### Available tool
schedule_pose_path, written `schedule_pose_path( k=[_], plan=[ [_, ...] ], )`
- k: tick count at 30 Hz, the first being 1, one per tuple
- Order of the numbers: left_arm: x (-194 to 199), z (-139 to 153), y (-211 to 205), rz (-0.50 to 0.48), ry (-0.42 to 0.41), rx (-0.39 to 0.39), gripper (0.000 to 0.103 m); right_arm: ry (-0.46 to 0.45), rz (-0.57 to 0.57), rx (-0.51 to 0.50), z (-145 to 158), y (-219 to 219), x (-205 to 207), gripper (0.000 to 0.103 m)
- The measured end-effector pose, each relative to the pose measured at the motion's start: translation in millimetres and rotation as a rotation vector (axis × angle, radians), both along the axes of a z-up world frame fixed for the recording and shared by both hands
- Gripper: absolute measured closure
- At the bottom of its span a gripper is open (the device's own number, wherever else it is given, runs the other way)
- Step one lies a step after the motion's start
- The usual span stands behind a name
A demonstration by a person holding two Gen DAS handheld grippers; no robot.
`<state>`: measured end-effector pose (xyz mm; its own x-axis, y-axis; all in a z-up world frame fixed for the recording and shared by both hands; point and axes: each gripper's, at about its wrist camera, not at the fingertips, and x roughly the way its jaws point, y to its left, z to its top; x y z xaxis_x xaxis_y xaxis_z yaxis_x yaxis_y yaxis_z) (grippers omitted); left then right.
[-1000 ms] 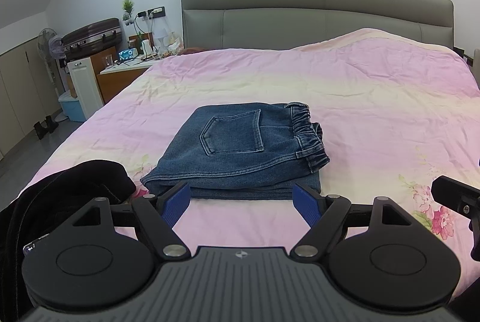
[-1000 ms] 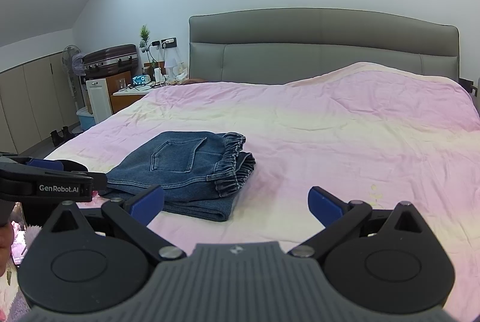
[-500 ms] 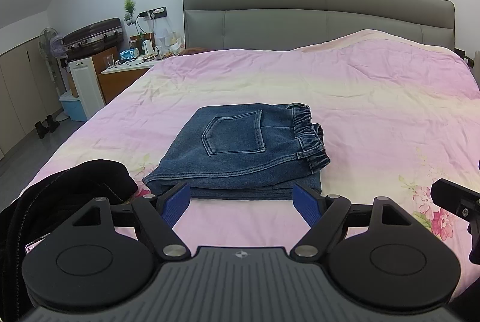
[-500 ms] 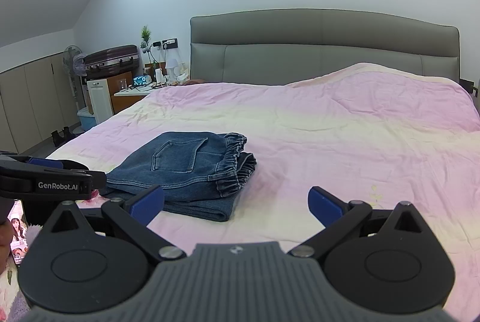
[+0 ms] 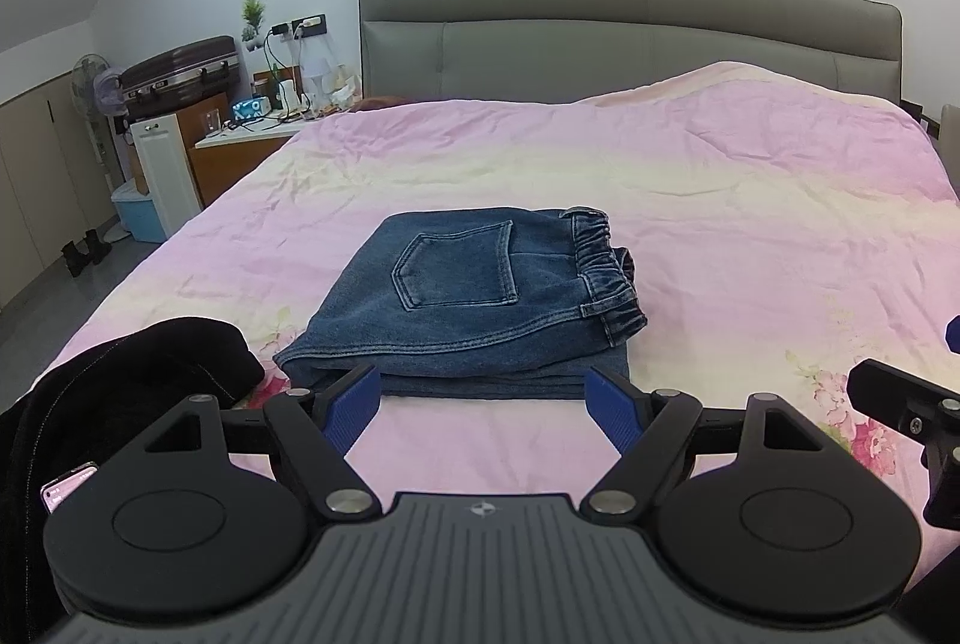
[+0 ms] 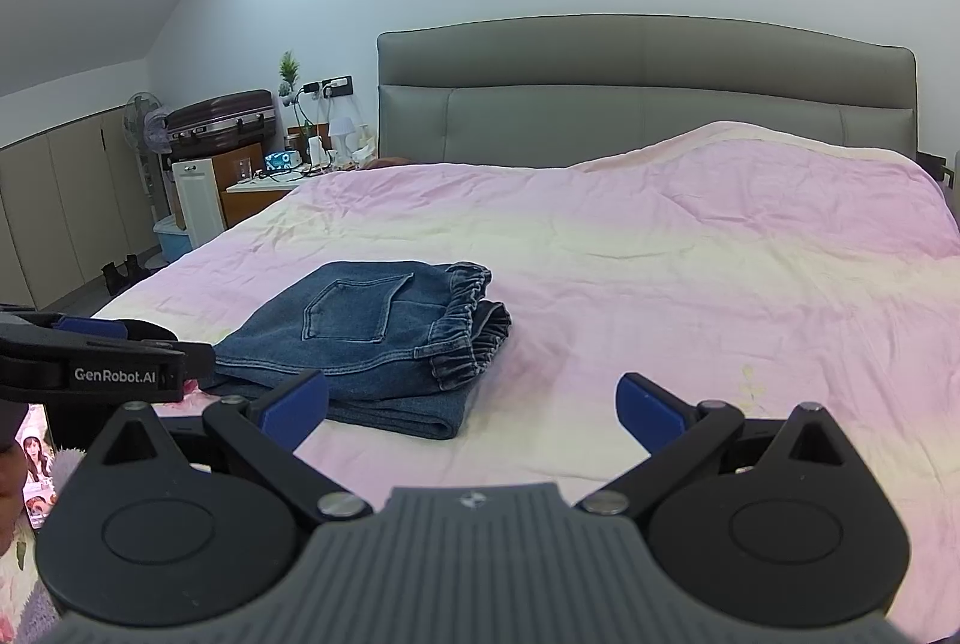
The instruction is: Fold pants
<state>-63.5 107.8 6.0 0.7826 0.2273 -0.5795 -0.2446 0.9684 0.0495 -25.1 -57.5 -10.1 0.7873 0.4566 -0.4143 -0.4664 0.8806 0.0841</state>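
A pair of blue denim pants (image 5: 474, 302) lies folded into a compact rectangle on the pink bed cover (image 5: 750, 224), back pocket up, elastic waistband to the right. It also shows in the right wrist view (image 6: 384, 338). My left gripper (image 5: 489, 404) is open and empty, just in front of the pants' near edge. My right gripper (image 6: 474, 404) is open and empty, near the pants' right front corner. The left gripper's side (image 6: 108, 368) shows at the left in the right wrist view.
A black garment (image 5: 120, 392) lies at the bed's near left corner, with a phone (image 5: 66, 485) beside it. A grey headboard (image 5: 630, 26) stands at the back. A nightstand (image 5: 240, 152), suitcase (image 5: 180, 71) and fan (image 5: 90, 80) stand left of the bed.
Both grippers have drifted very slightly; the pants lie as before. Both grippers stay open.
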Motion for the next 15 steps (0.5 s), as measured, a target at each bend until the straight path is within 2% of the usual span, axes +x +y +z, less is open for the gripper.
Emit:
schedule_pose_path(
  k=[15],
  plan=[
    [0.7,1.8,-0.1,0.010,0.006,0.022,0.012,0.002,-0.004,0.006,-0.8,-1.5,-1.2,0.005]
  ],
)
